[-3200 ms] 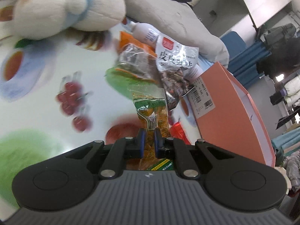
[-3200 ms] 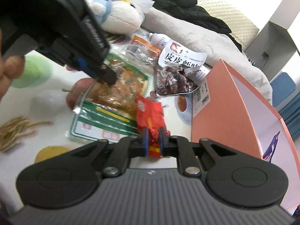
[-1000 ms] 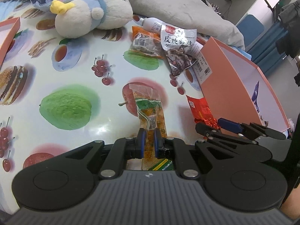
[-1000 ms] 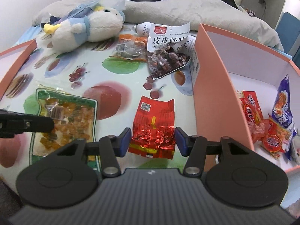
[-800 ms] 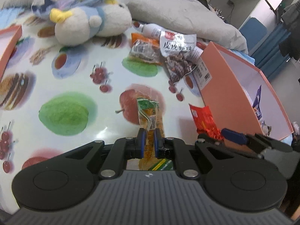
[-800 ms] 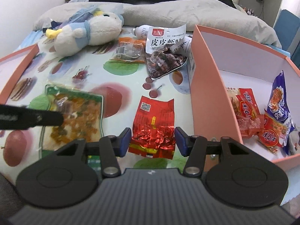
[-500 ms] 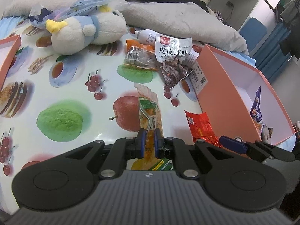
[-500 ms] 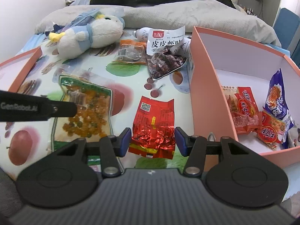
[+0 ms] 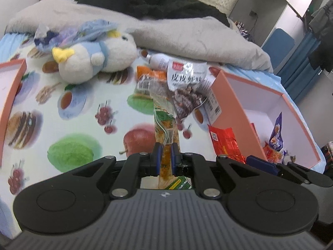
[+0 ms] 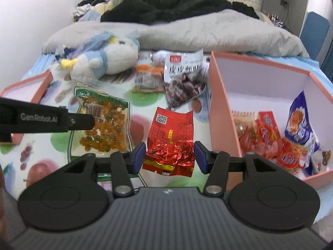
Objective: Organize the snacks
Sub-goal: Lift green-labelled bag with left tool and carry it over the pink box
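Orange-filled clear snack bag [image 10: 103,123] hangs clamped in the left gripper [image 9: 166,156], lifted off the fruit-print cloth [image 9: 68,108]. Likely step: carry to the pink box [image 10: 220,112]. Right gripper [image 10: 169,156] jaws spread, straddling the red foil packet [image 10: 170,139]. Bag's lower edge is hidden.

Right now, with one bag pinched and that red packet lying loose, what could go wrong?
1. The left gripper pinches the orange snack bag by one edge only; hanging like that, it might slip out or tear.
2. The right gripper is open with its fingers either side of the red foil packet; the crinkled foil may slide away when they shut.
3. The pink box wall stands close beside the packet, so a lift could catch on it.
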The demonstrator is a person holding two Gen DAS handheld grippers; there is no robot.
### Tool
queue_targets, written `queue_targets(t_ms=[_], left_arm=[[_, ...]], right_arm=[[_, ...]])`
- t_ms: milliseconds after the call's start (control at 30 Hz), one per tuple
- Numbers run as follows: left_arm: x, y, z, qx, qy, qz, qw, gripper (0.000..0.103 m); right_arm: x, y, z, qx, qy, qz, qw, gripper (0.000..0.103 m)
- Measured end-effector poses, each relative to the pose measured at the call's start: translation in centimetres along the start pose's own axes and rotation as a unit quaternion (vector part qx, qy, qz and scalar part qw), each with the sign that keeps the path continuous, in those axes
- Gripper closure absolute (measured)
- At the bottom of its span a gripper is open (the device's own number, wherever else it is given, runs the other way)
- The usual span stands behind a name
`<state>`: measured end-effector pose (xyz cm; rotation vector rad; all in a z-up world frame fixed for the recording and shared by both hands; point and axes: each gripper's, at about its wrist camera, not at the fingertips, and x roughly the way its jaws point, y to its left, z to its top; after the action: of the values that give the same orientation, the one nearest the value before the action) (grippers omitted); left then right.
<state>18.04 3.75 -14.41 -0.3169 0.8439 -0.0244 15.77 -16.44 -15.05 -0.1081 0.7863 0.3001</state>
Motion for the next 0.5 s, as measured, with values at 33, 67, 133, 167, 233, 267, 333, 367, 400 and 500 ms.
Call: queue_targets(t_ms=[33, 67, 133, 167, 233, 267, 333, 367, 400, 500], left_arm=[[-0.3, -0.1, 0.3, 0.000, -0.005, 0.000, 1.0000, 0.092], [-0.6, -0.2, 0.7, 0.001, -0.009, -0.002, 1.0000, 0.092], [-1.1, -0.5, 1.5, 0.003, -0.016, -0.005, 0.9999, 0.092], [-1.5, -0.6, 1.9, 0.005, -0.020, -0.007, 0.9998, 0.092], [-2.1, -1.0, 2.7, 0.009, -0.029, -0.010, 0.9995, 0.092], [-2.3, -1.3, 3.1, 0.010, -0.033, -0.013, 0.9993, 0.092], [-2.8, -1.8, 3.9, 0.012, -0.041, -0.019, 0.9989, 0.092], [-3.1, -2.1, 4.2, 0.013, -0.045, -0.022, 0.9987, 0.092], [-3.3, -2.5, 4.7, 0.014, -0.049, -0.026, 0.9984, 0.092], [-4.1, -3.7, 5.9, 0.024, -0.060, -0.039, 0.9972, 0.092]], right_arm=[[-0.3, -0.1, 0.3, 0.002, -0.005, -0.001, 1.000, 0.050], [-0.6, -0.3, 0.6, 0.005, -0.010, -0.001, 1.000, 0.050], [-1.2, -0.6, 1.3, 0.011, -0.019, -0.001, 1.000, 0.050], [-1.5, -0.8, 1.6, 0.014, -0.022, 0.000, 1.000, 0.050], [-2.1, -1.1, 2.3, 0.013, -0.033, -0.001, 0.999, 0.050], [-2.4, -1.2, 2.7, 0.012, -0.039, -0.002, 0.999, 0.050], [-3.1, -1.8, 3.6, 0.015, -0.051, -0.005, 0.999, 0.050], [-3.4, -1.9, 3.9, 0.015, -0.055, -0.006, 0.998, 0.050], [-3.7, -2.2, 4.3, 0.014, -0.061, -0.007, 0.998, 0.050], [-4.7, -2.8, 5.4, 0.015, -0.079, -0.012, 0.997, 0.050]])
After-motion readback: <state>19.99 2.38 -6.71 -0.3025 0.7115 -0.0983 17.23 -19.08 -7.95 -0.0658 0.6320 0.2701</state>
